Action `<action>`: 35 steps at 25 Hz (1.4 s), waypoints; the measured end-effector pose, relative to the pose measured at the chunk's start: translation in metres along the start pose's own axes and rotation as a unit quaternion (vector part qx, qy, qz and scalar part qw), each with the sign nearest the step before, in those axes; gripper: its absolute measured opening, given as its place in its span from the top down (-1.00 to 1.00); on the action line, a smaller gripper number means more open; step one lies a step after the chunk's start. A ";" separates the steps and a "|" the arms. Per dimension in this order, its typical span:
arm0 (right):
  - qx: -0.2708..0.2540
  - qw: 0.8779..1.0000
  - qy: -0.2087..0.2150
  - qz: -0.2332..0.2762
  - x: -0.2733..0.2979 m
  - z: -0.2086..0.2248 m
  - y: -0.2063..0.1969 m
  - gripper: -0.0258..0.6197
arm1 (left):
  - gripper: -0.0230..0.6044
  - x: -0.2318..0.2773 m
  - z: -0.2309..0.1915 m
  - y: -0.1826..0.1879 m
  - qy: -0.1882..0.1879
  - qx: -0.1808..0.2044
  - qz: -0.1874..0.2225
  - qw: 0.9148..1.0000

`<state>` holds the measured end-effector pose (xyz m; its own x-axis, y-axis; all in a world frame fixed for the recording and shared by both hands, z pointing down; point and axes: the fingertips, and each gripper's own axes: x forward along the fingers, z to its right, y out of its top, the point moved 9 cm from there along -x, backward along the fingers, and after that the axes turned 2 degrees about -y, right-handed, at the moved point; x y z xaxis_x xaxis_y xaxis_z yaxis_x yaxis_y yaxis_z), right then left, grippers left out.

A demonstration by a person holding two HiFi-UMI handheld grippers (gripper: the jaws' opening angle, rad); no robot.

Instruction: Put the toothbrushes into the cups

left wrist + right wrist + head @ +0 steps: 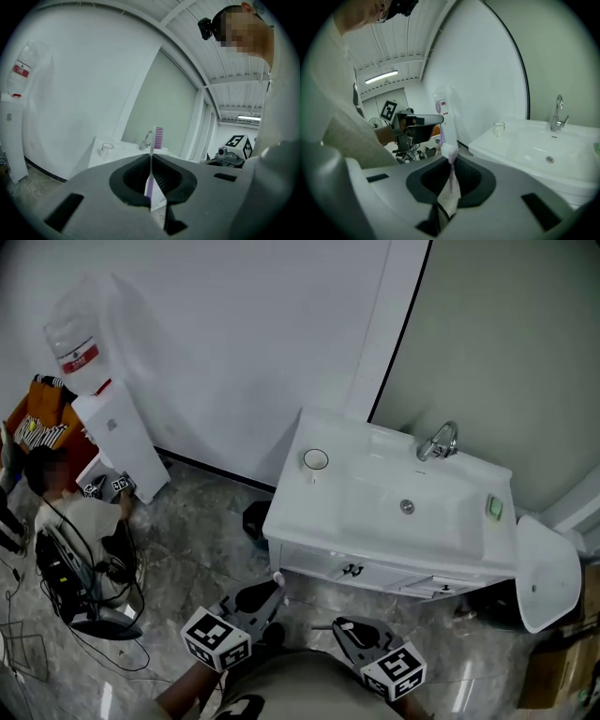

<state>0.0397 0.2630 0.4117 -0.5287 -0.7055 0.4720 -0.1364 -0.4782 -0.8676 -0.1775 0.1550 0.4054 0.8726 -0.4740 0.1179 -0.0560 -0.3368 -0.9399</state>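
Grey marble floor (187, 549), white walls. White sink (375, 521) stands against the wall, with a tap (439, 441) at its back edge. One clear cup (316, 459) stands upright on the sink's back left corner. Water dispenser (112, 427) stands far left, with cables on the floor beside it.

Both grippers sit low in the head view, in front of the sink and well apart from the cup.

Left gripper (151, 157): jaws clenched on a purple toothbrush (158, 136). The handle is pinched between the pads and the brush stands upright, its bristle head clear above the jaw tips. Cup and tap show beyond it in the left gripper view.

Right gripper (452, 161): jaws clamped on a pale toothbrush (451, 171). It is also upright, with its white head just above the tips. Sink and cup lie to the right in the right gripper view, and the left gripper shows off to the left.

Neither toothbrush is in the cup.
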 end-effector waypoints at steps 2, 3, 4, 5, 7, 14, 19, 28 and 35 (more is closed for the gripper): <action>-0.008 1.000 0.004 -0.010 0.013 -0.001 0.004 0.81 | 0.83 -0.005 -0.016 0.001 0.009 -0.009 0.006 1.000; -0.008 1.000 0.003 -0.011 0.018 -0.002 0.007 0.81 | 0.83 -0.005 -0.022 0.001 0.009 -0.013 0.007 1.000; -0.006 1.000 0.001 -0.010 0.023 -0.004 0.010 0.81 | 0.83 -0.003 -0.028 0.001 0.007 -0.016 0.006 1.000; -0.002 1.000 -0.002 -0.010 0.027 -0.005 0.012 0.81 | 0.83 -0.002 -0.032 0.001 0.004 -0.019 0.005 1.000; 0.005 1.000 -0.008 -0.013 0.035 -0.005 0.015 0.81 | 0.83 0.002 -0.039 0.004 -0.006 -0.027 0.008 1.000; 0.030 0.999 -0.024 -0.018 0.049 0.000 0.019 0.81 | 0.83 0.021 -0.068 0.013 -0.024 -0.027 -0.005 0.999; 0.054 0.998 -0.031 -0.021 0.044 0.026 0.013 0.81 | 0.83 0.047 -0.076 0.022 -0.023 -0.030 -0.007 0.999; 0.045 0.999 -0.016 0.022 0.041 0.095 0.029 0.81 | 0.83 0.104 -0.075 0.042 -0.005 -0.042 0.017 0.999; 0.056 0.998 0.012 0.026 0.020 0.148 0.029 0.81 | 0.83 0.154 -0.058 0.053 0.000 -0.044 0.002 0.999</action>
<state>0.1491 0.1572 0.4189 -0.5529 -0.7185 0.4220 -0.0142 -0.4982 -0.8670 -0.0741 0.0162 0.3922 0.8722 -0.4758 0.1135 -0.1028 -0.4051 -0.9085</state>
